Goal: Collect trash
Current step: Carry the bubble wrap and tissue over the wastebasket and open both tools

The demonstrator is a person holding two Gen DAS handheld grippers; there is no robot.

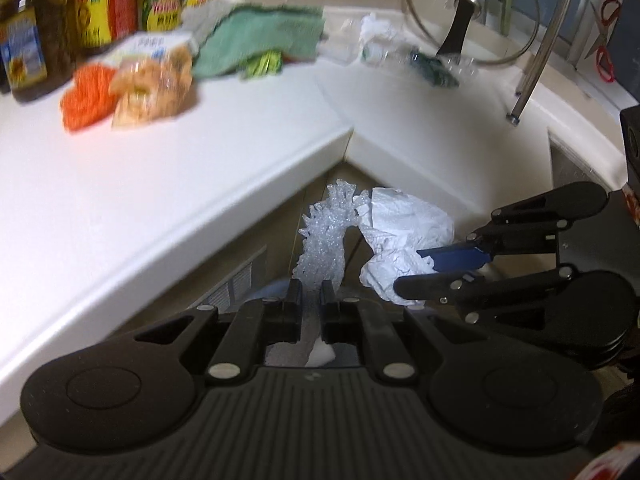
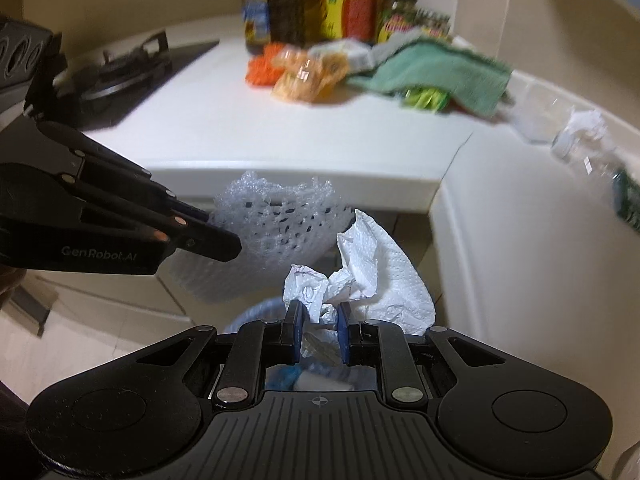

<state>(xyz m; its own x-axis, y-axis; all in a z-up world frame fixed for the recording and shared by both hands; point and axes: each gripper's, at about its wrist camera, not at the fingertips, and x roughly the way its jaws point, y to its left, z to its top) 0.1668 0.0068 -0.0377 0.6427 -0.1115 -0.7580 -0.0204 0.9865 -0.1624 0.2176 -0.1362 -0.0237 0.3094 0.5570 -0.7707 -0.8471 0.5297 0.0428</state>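
Just off the counter edge (image 1: 224, 196), our left gripper (image 1: 311, 292) pinches the foam net (image 1: 324, 236); beside it our right gripper (image 2: 319, 320) clamps crumpled paper (image 2: 376, 276). Both hang above the bin (image 2: 256, 312). Released off-centre, the light pieces could drift past its rim. Open room lies below the counter.

The white L-shaped counter (image 1: 168, 168) carries bottles and jars (image 1: 92, 12) at the rear, an orange net (image 1: 86, 94), a clear snack bag (image 1: 154, 88), a green cloth (image 1: 264, 38), crumpled paper (image 1: 374, 26) and a glass lid (image 1: 472, 20).
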